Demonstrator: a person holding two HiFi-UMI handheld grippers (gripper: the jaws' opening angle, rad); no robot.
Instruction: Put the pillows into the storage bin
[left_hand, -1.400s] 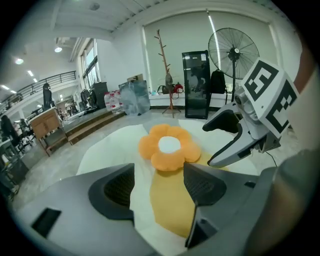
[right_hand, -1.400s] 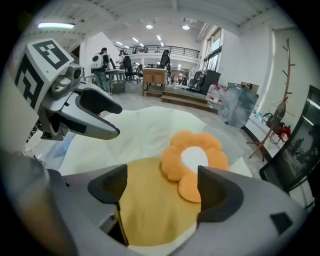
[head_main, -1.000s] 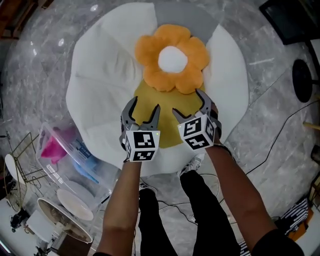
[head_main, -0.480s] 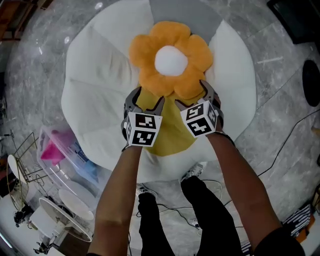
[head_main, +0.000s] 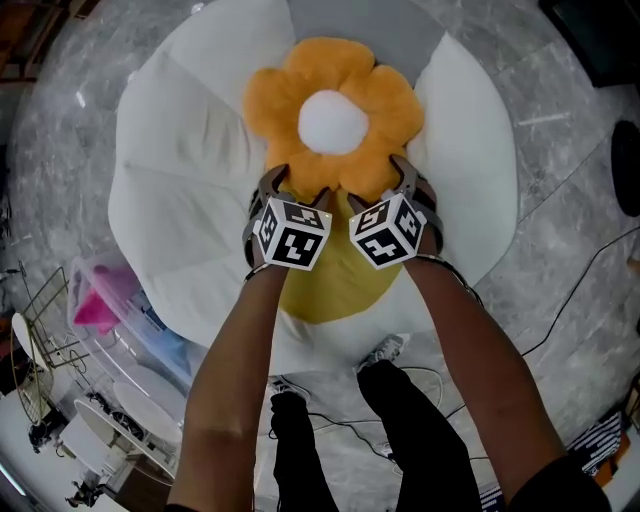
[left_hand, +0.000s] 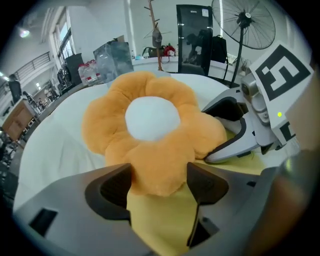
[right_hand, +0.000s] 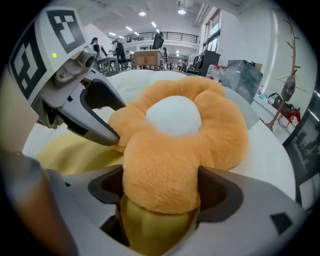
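Observation:
An orange flower pillow (head_main: 330, 115) with a white centre lies on a yellow pillow (head_main: 335, 275), both on a big white beanbag (head_main: 185, 170). My left gripper (head_main: 293, 190) is at the flower's near left petal. Its jaws have just been opening, and the petal (left_hand: 157, 170) sits between its pads without being squeezed. My right gripper (head_main: 378, 188) is at the near right petal. Its jaws have just been closing, and that petal (right_hand: 160, 175) fills the gap and touches both pads, with yellow pillow fabric under it. Each gripper shows in the other's view: right gripper (left_hand: 227, 135), left gripper (right_hand: 97, 125).
A clear plastic storage bin (head_main: 125, 310) with pink and blue things inside stands on the grey floor at the lower left, next to a wire rack (head_main: 40, 330). Cables (head_main: 560, 310) trail over the floor on the right. The person's legs (head_main: 350, 430) are just before the beanbag.
Both grippers moved forward and down from over the yellow pillow onto the flower pillow's near petals, which now sit between their jaws.

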